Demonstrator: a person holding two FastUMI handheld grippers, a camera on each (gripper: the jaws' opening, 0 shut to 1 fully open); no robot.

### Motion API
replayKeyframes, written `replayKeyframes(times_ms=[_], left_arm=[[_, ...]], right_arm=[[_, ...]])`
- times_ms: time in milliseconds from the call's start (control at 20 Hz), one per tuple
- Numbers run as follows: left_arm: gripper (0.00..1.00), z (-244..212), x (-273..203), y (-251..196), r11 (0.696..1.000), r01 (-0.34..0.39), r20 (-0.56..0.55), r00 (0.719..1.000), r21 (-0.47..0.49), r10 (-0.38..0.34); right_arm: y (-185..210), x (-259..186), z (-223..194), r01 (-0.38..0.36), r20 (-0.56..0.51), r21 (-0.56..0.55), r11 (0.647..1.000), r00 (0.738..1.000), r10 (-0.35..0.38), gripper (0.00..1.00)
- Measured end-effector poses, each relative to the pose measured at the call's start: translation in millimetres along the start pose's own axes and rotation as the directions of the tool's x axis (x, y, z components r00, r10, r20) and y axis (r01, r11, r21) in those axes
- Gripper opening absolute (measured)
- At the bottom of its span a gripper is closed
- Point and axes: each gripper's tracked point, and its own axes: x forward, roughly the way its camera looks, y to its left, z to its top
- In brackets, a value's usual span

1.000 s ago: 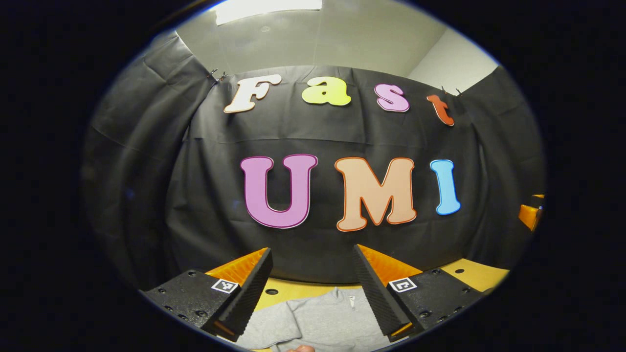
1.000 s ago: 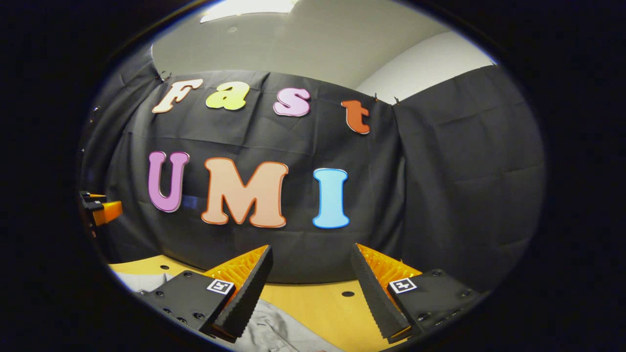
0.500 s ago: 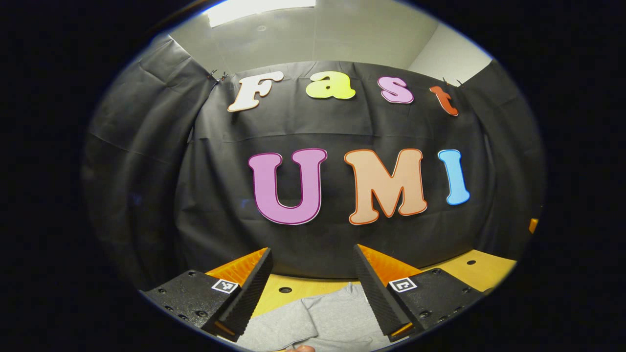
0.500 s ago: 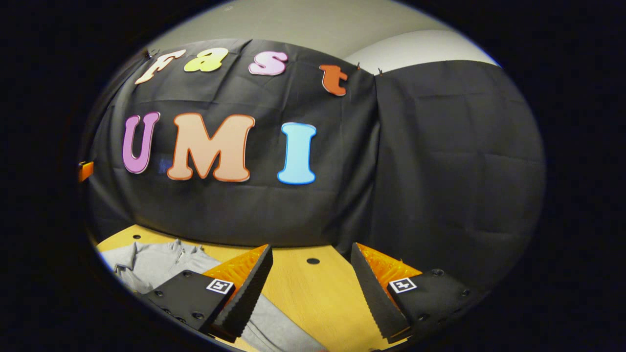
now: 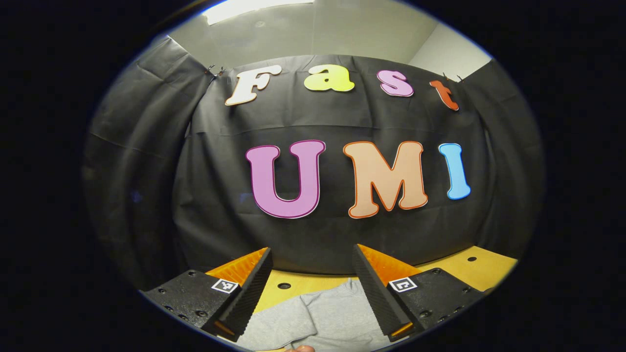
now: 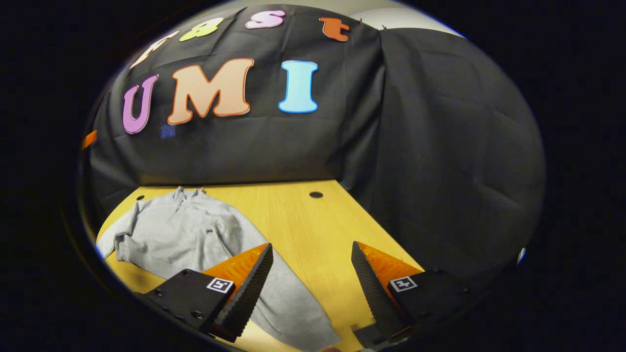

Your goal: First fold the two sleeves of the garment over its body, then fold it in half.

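While the wooden table (image 6: 303, 225) spreads beneath both tools, the grey garment (image 6: 195, 234) lies flat on its left part (one sleeve perhaps folded in), under the right gripper (image 6: 308, 288) and left gripper (image 5: 310, 288), both spread wide, holding nothing.

No legible text stands on anything, only small square black-and-white coded tags, one on each finger mount of the left gripper (image 5: 313, 293) and right gripper (image 6: 311, 293).
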Motion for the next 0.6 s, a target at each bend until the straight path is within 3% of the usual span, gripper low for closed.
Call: replayKeyframes(times_ms=[250, 600], left_arm=[[0.95, -1.0, 1.2, -3.5, 1.0, 0.006, 0.001, 1.0, 0.0, -0.006], [0.95, -8.1, -3.0, -10.1, 1.0, 0.013, -0.018, 1.0, 0.009, -0.013]], right_arm=[[-7.0, 1.4, -58.2, 0.002, -0.147, 0.006, 1.0, 0.989, -0.001, 1.0], [-0.9, -11.5, -133.0, -0.015, -0.324, 0.035, 0.999, 0.946, 0.025, 1.0]])
